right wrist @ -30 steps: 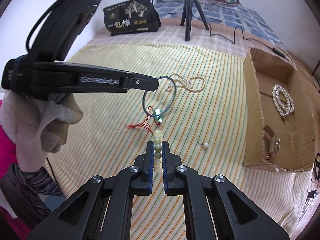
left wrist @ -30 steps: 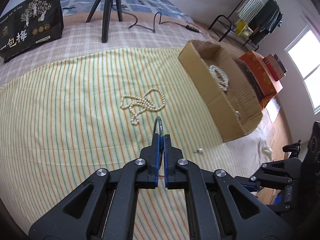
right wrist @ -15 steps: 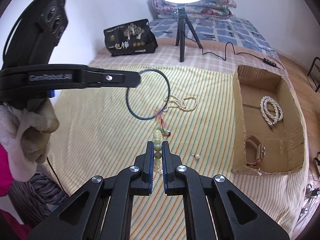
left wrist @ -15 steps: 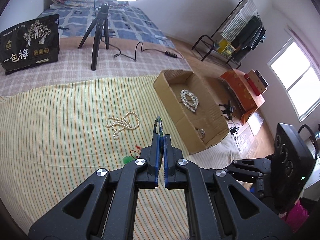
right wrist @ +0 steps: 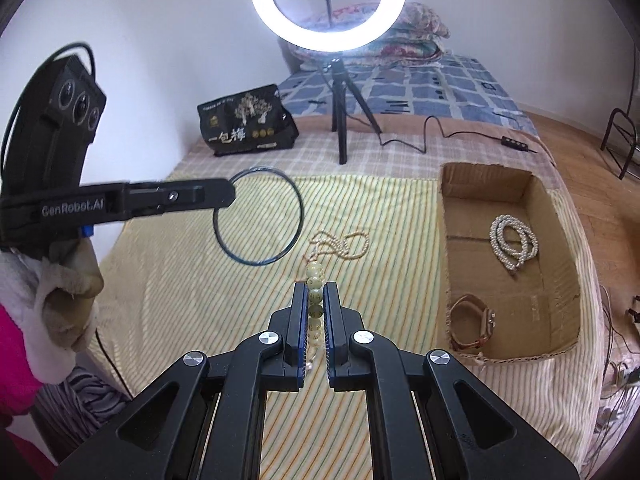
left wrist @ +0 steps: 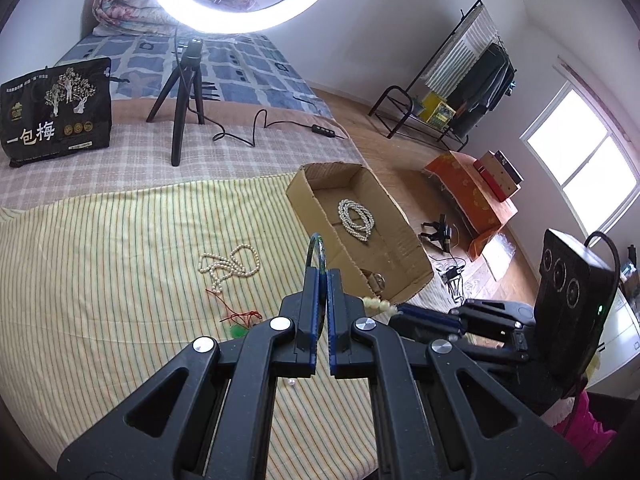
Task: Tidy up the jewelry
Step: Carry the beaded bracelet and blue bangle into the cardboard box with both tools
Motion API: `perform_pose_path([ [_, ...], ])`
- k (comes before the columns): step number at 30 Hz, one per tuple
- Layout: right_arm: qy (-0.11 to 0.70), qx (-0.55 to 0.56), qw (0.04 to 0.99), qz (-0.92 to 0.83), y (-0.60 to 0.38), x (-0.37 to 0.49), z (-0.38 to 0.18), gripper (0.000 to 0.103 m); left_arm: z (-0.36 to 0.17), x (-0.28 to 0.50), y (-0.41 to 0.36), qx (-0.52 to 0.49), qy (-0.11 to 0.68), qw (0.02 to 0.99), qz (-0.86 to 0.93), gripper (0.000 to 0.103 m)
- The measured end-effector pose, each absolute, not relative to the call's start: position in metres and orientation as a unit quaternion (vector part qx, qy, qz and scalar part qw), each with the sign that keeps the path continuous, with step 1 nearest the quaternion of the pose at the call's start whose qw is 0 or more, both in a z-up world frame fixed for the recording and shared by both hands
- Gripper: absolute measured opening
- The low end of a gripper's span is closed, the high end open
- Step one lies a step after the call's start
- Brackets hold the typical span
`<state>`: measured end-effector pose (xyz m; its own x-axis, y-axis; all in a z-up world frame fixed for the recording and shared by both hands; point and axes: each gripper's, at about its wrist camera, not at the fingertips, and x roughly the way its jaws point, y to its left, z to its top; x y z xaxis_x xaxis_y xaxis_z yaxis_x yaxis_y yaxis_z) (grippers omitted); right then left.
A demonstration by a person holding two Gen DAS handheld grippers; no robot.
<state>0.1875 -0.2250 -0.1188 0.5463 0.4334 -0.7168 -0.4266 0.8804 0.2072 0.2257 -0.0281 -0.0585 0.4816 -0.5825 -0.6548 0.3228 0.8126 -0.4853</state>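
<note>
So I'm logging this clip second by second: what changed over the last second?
Both grippers rose off the striped cloth. The left gripper lifted its thin bangle, and the red-corded green charm stayed on the cloth. The right gripper raised its green bead bracelet. Both grips held; the pearl strands and cardboard box stayed put.

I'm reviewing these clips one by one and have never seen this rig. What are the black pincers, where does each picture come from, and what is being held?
No robot here: a person holds a two-finger gripper in each hand, and a fisheye camera on each looks along its fingers. The left gripper is shut on a thin dark bangle, lifted above the striped cloth. The right gripper is shut on a pale green bead bracelet. On the cloth lie a pearl necklace and a red-corded trinket. The cardboard box holds a pearl strand and a wristwatch.
</note>
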Motion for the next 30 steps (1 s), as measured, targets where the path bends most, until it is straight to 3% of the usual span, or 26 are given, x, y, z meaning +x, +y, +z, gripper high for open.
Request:
perform_pose_path([
  [30, 0.431, 0.063, 0.895, 0.095, -0.365, 0.222, -0.141, 0.006, -0.081, 0.271, -0.166, -0.079, 0.446, 0.837, -0.306, 0.001],
])
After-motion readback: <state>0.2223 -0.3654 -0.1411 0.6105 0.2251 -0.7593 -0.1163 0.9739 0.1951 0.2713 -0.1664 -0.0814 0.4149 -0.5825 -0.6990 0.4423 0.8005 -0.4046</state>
